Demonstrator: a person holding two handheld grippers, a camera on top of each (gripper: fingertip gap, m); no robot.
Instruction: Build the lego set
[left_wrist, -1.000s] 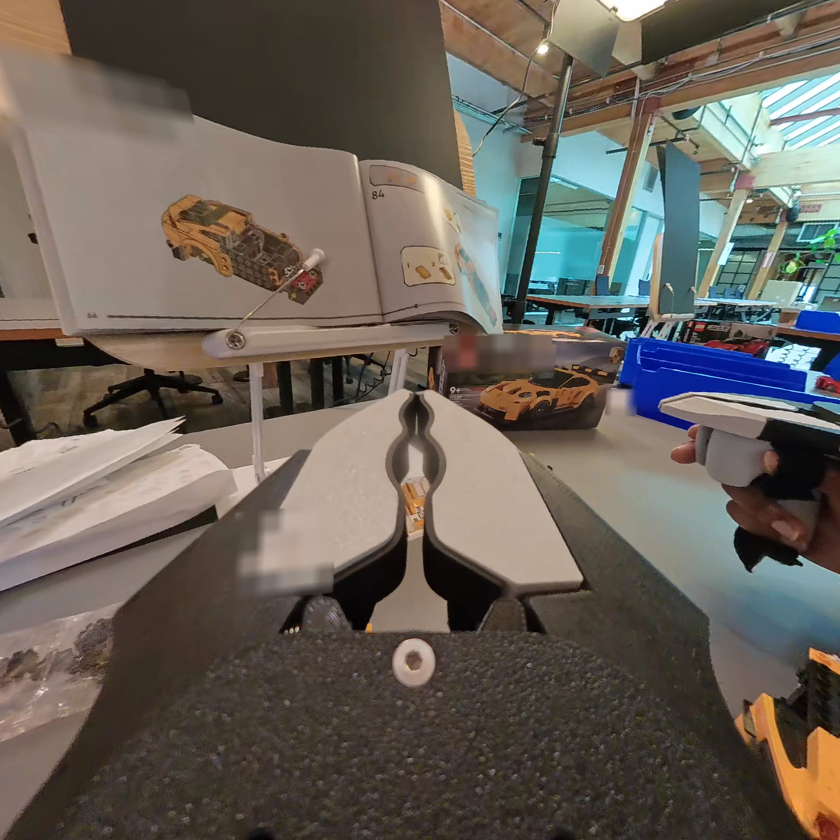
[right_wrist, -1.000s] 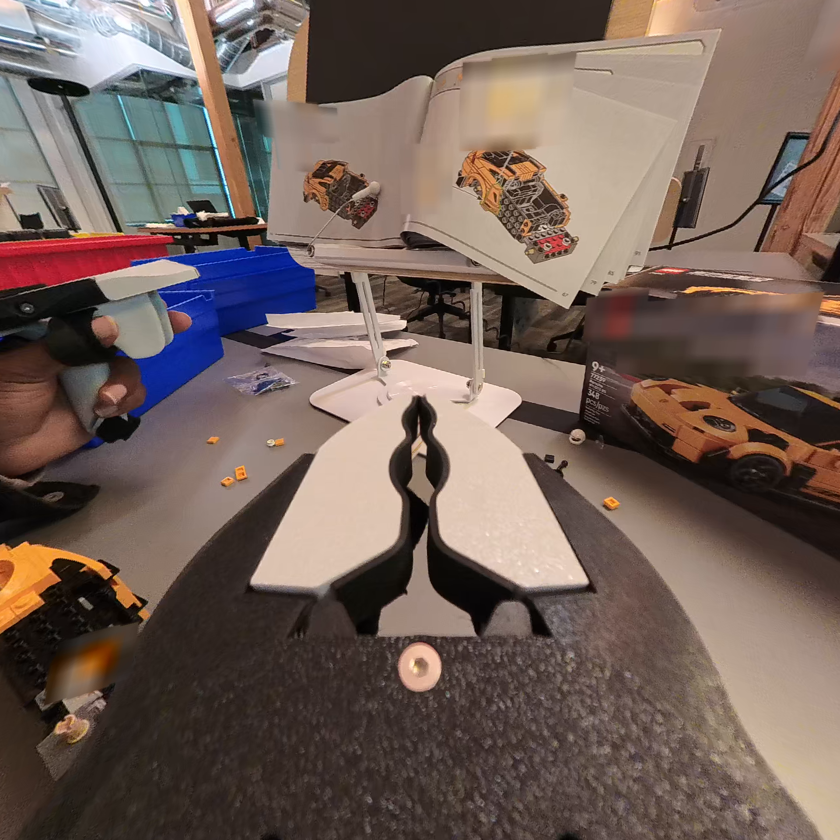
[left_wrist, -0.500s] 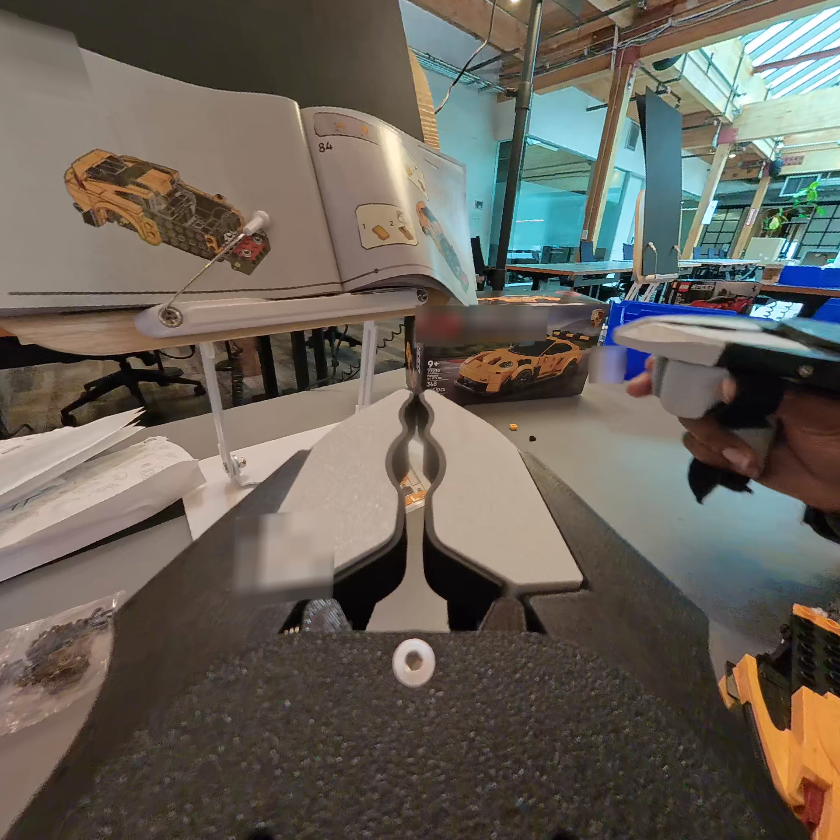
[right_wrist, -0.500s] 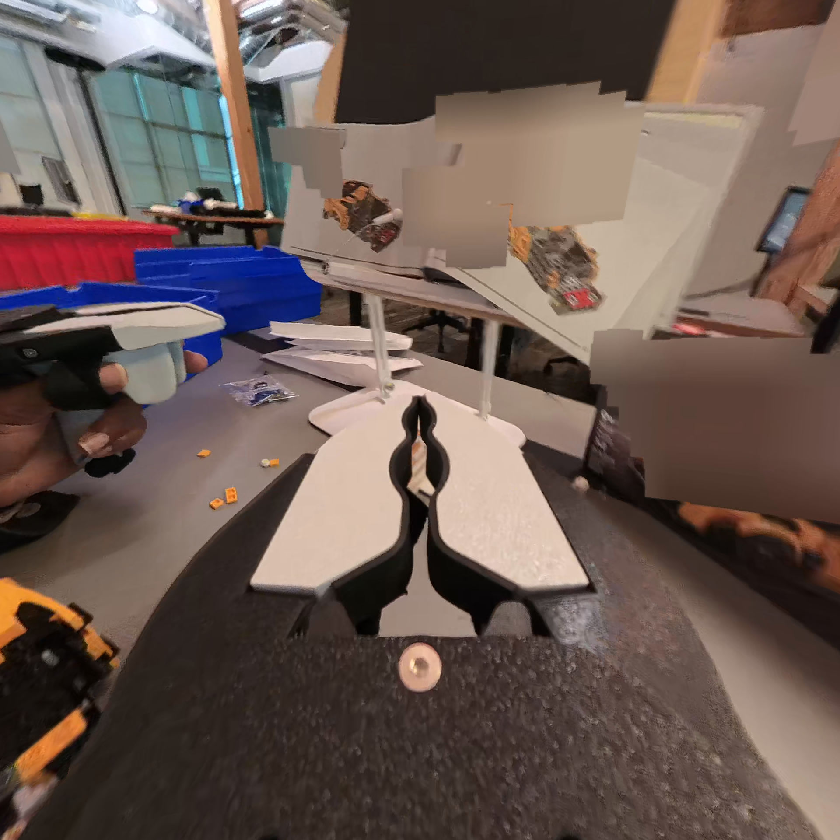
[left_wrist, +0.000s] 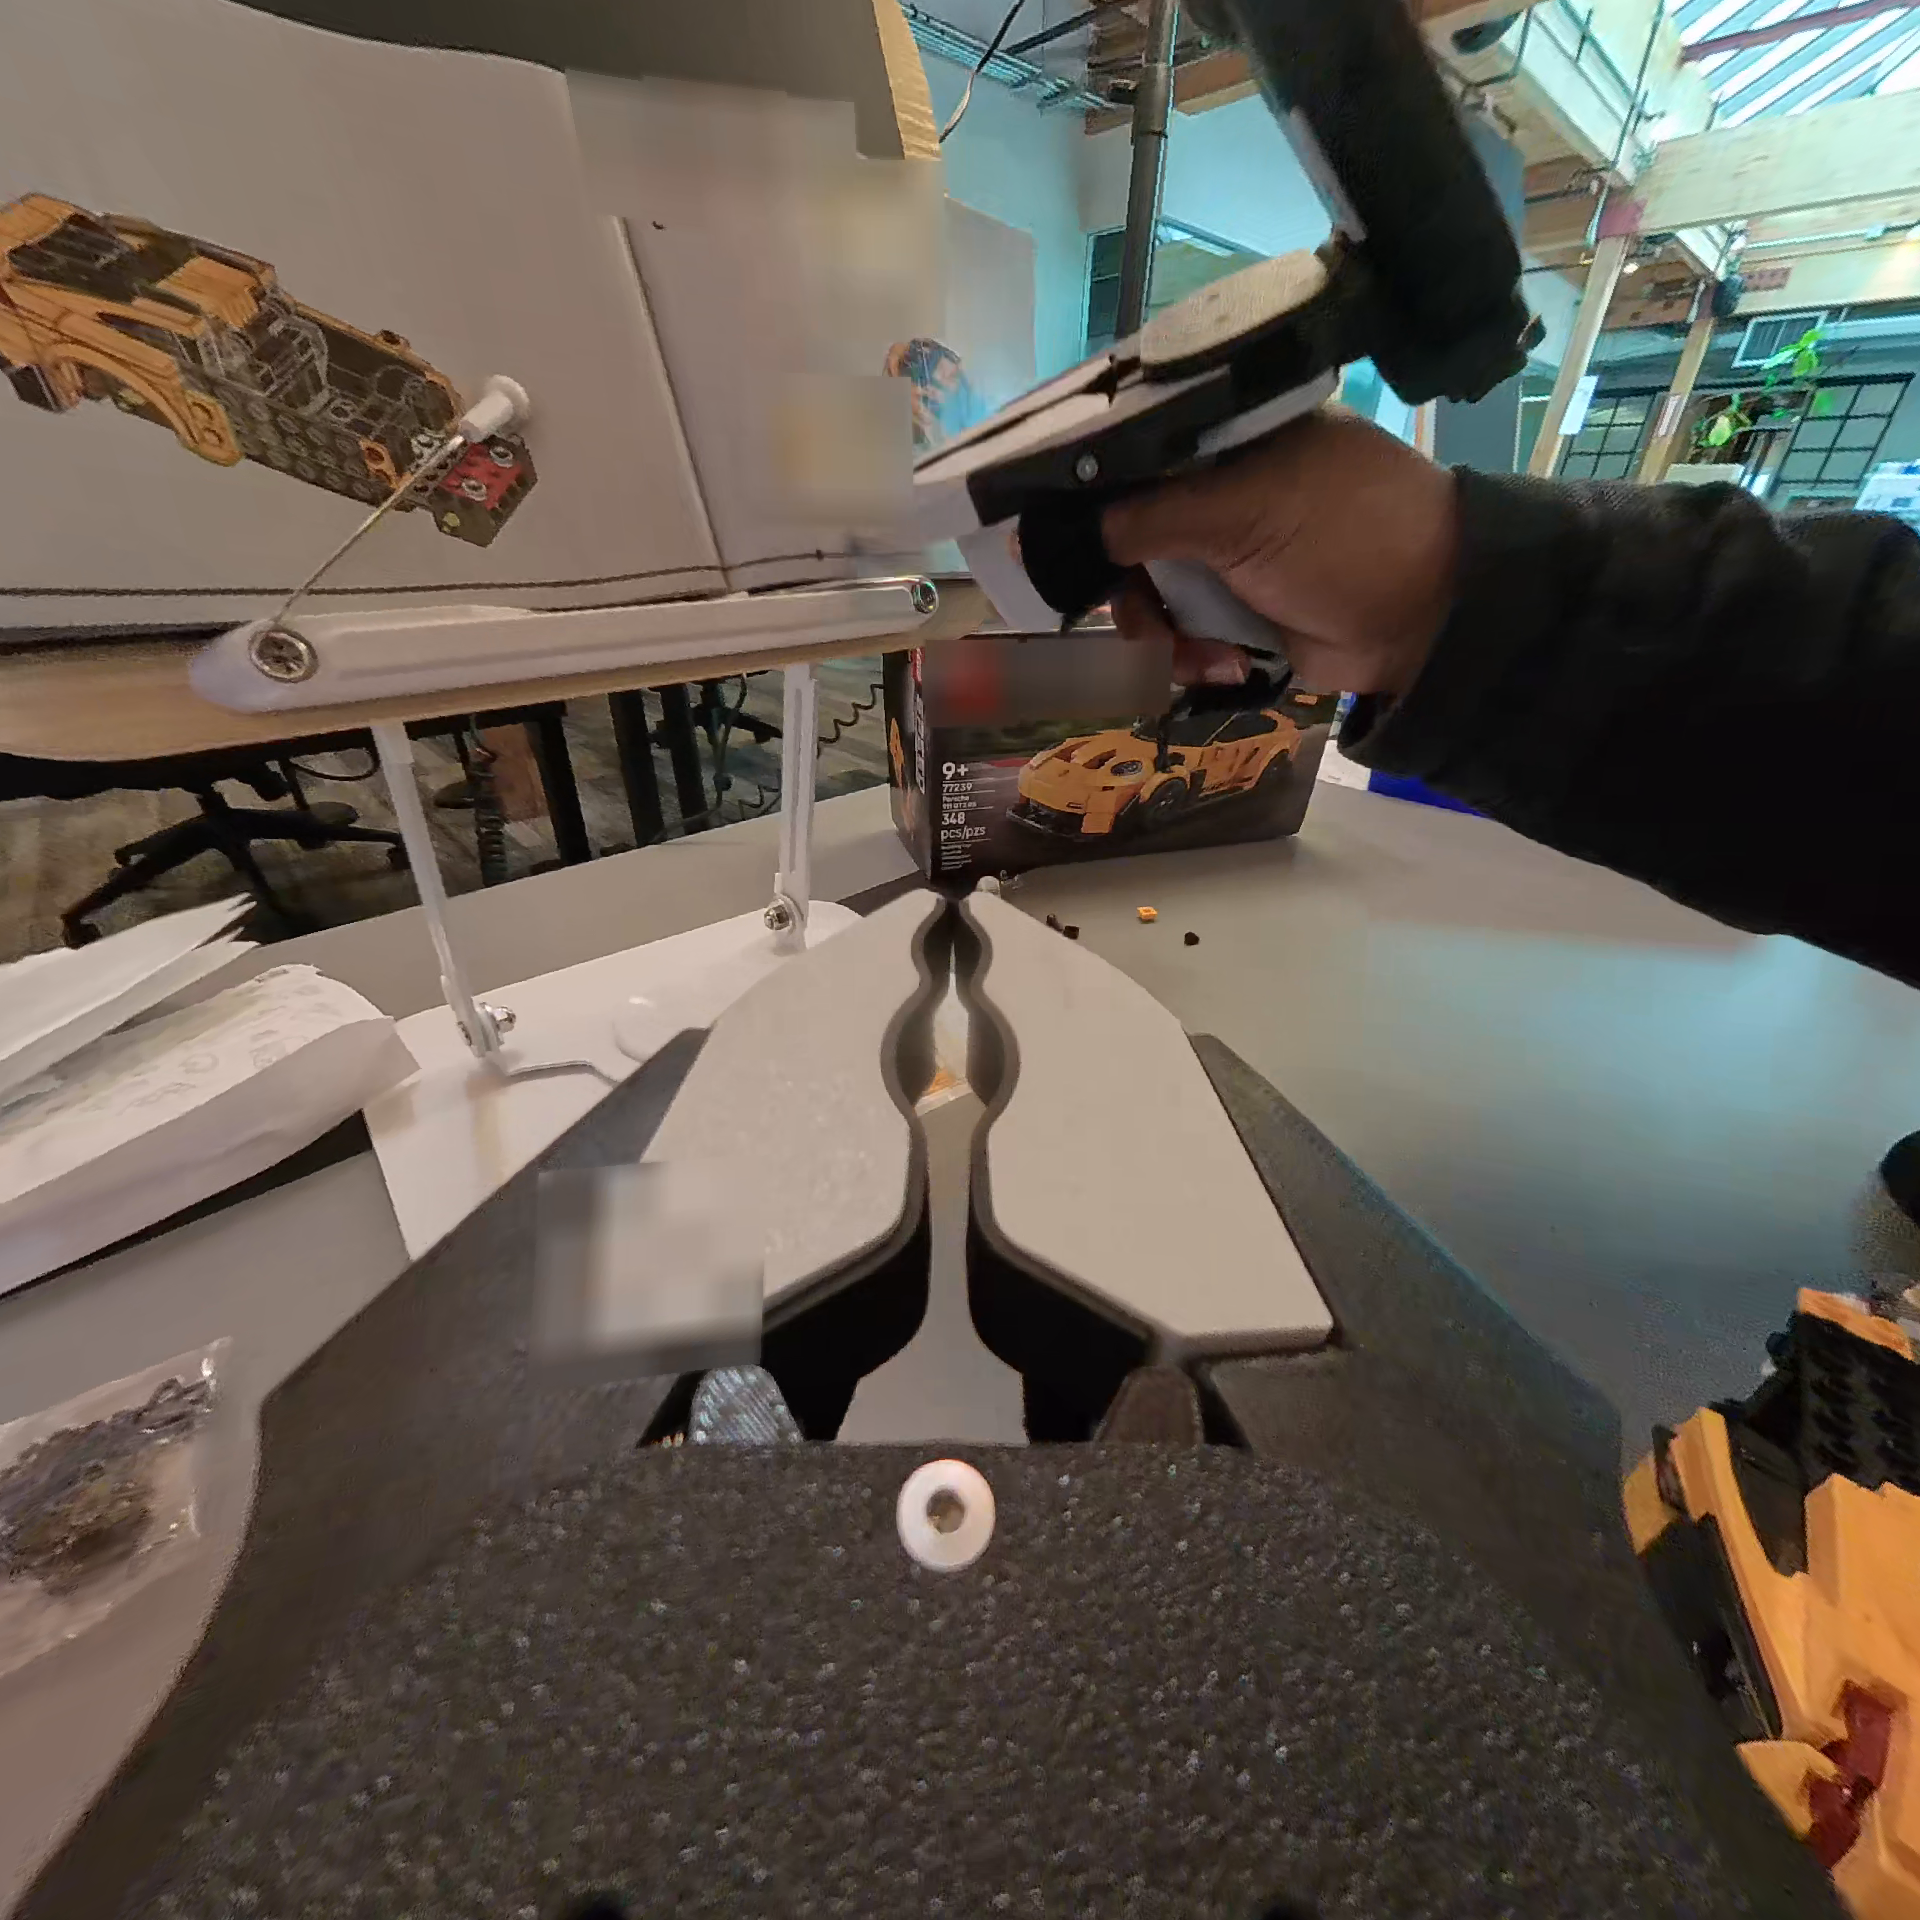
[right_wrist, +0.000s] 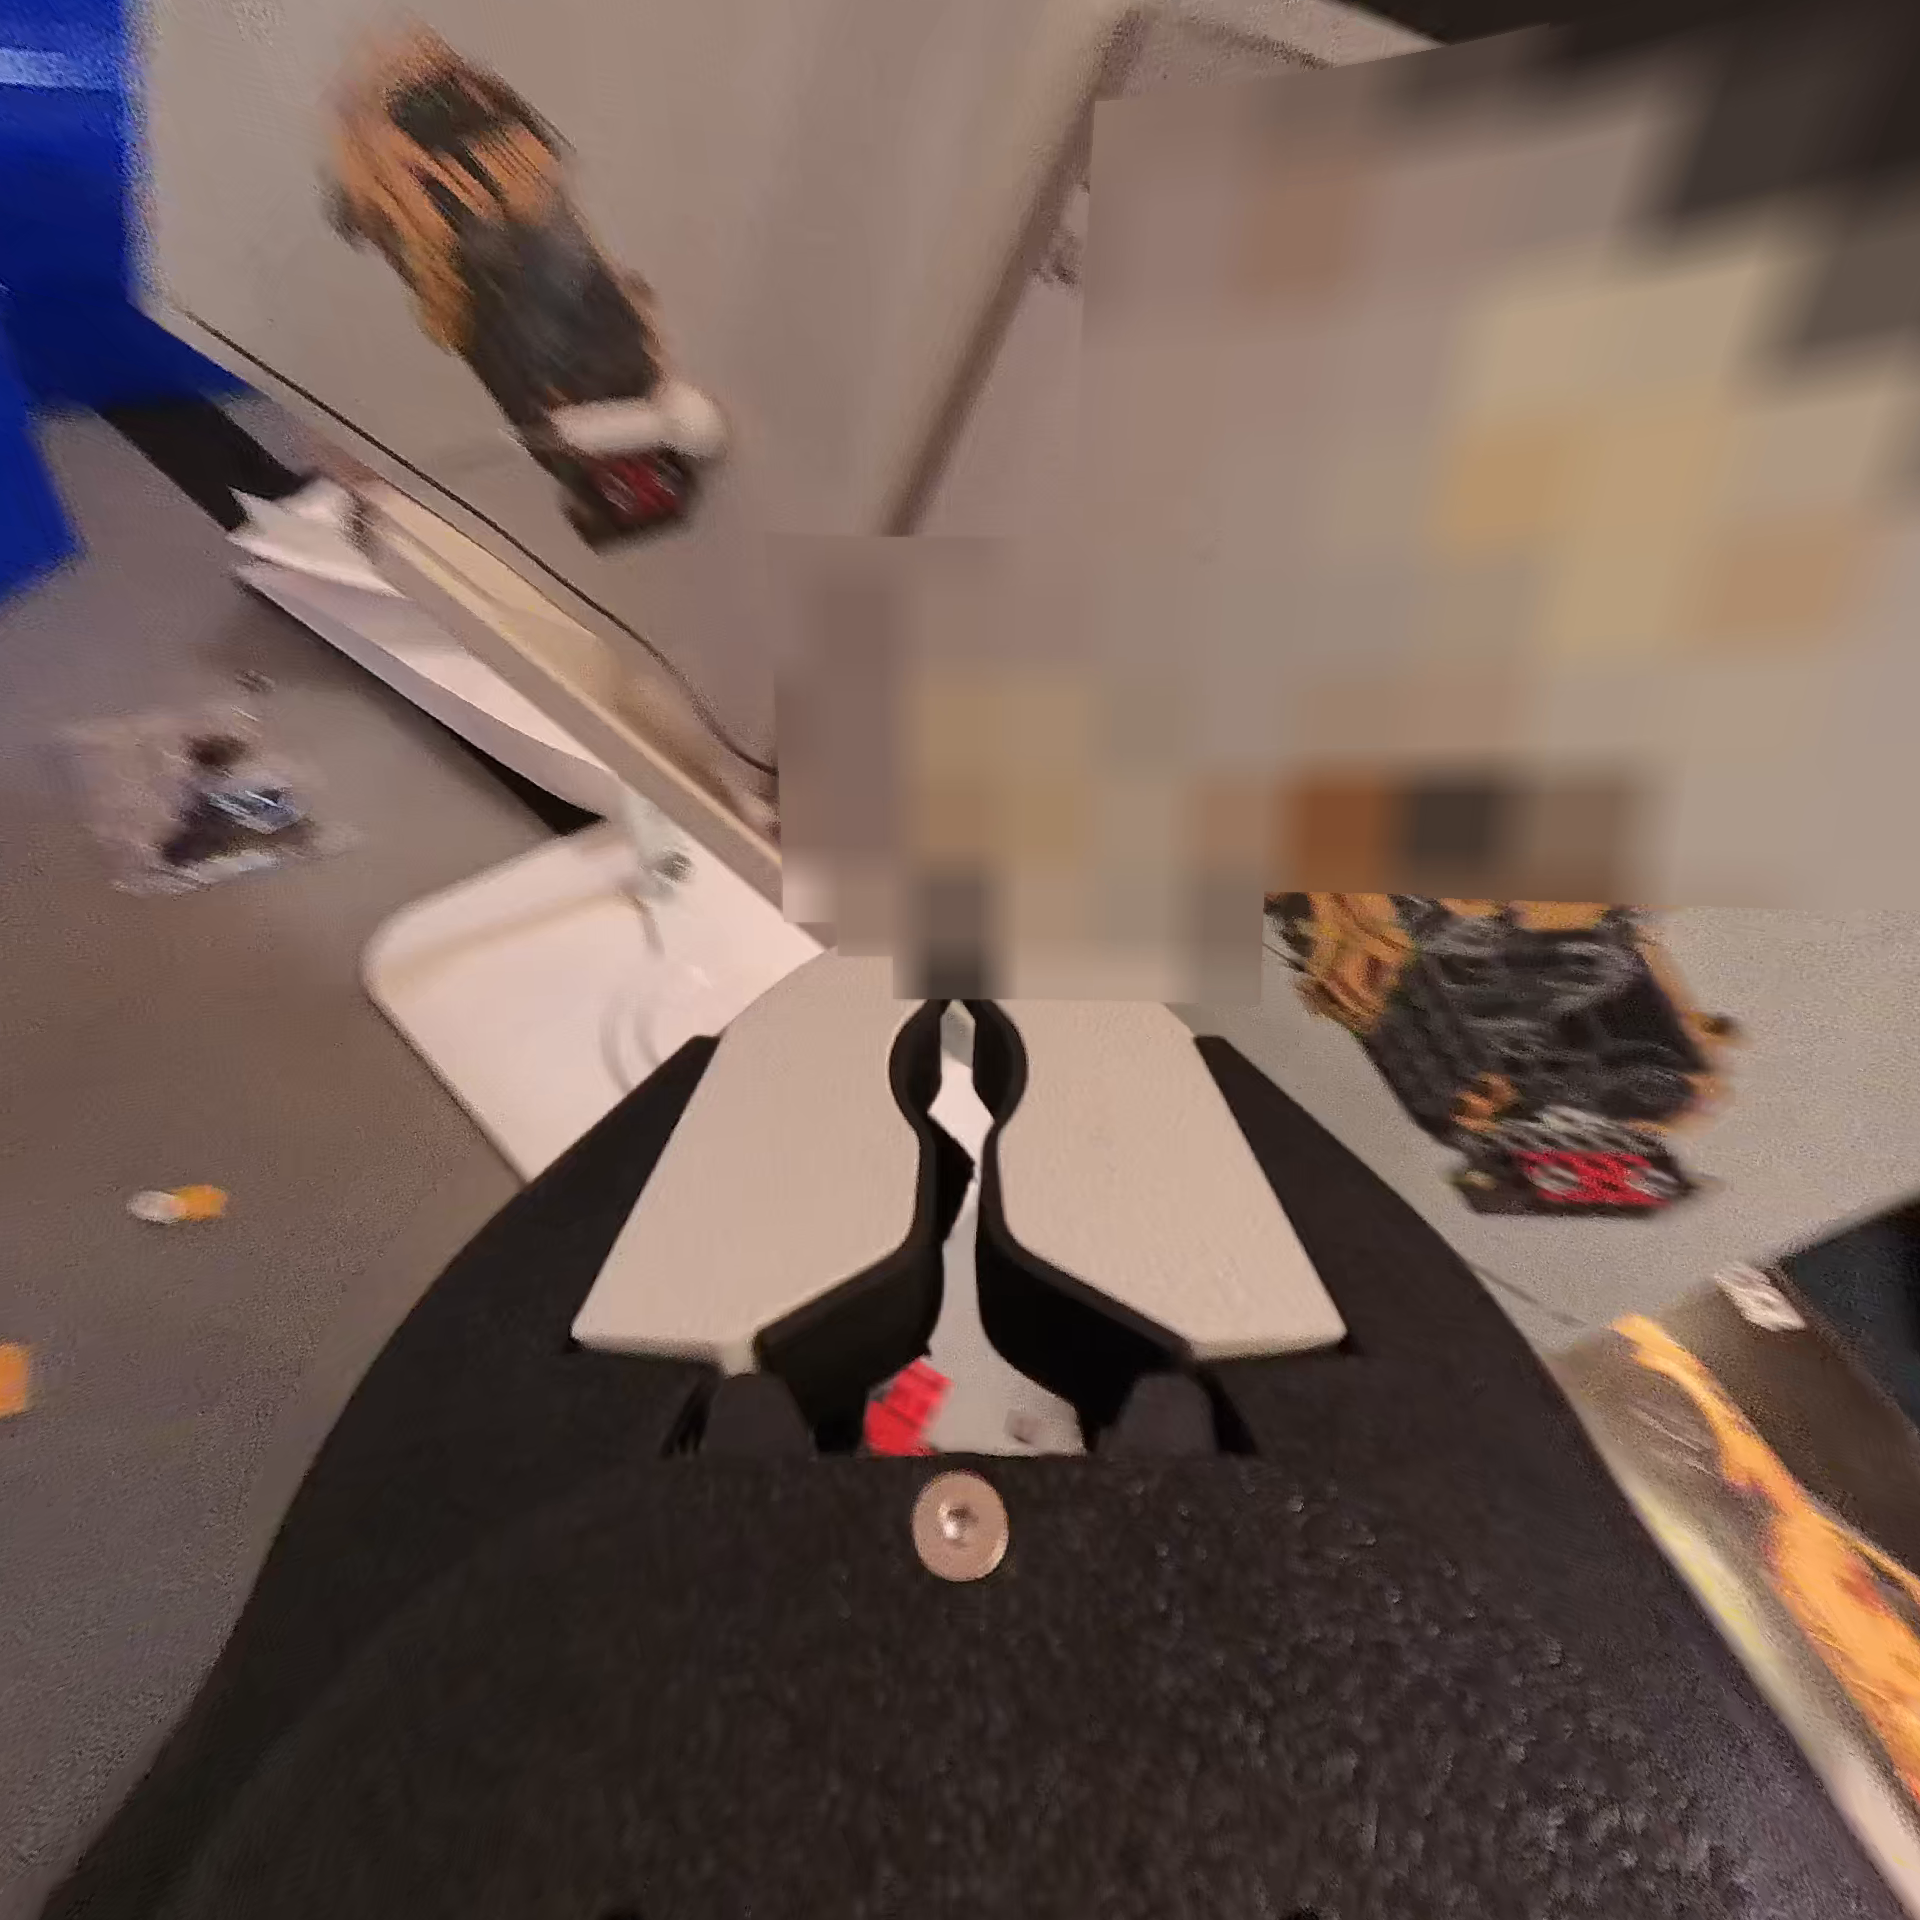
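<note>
right gripper (left_wrist: 940, 488) now at booklet (left_wrist: 343, 312) (blurred)

I count from my feed: one open white-paged instruction booklet (left_wrist: 436, 343) on one white wire-legged stand (left_wrist: 540, 644), up and left of my left jaws. One dark printed cardboard box (left_wrist: 1101, 769) showing an orange car, just beyond their tips. One part-built orange-and-black brick car (left_wrist: 1808, 1579), low right. One small orange stud (left_wrist: 1146, 913) and three tiny black bits (left_wrist: 1191, 938) right of the tips. Two white paper bags (left_wrist: 177, 1081) and one clear plastic packet (left_wrist: 94, 1475) of dark pieces, left.
</note>
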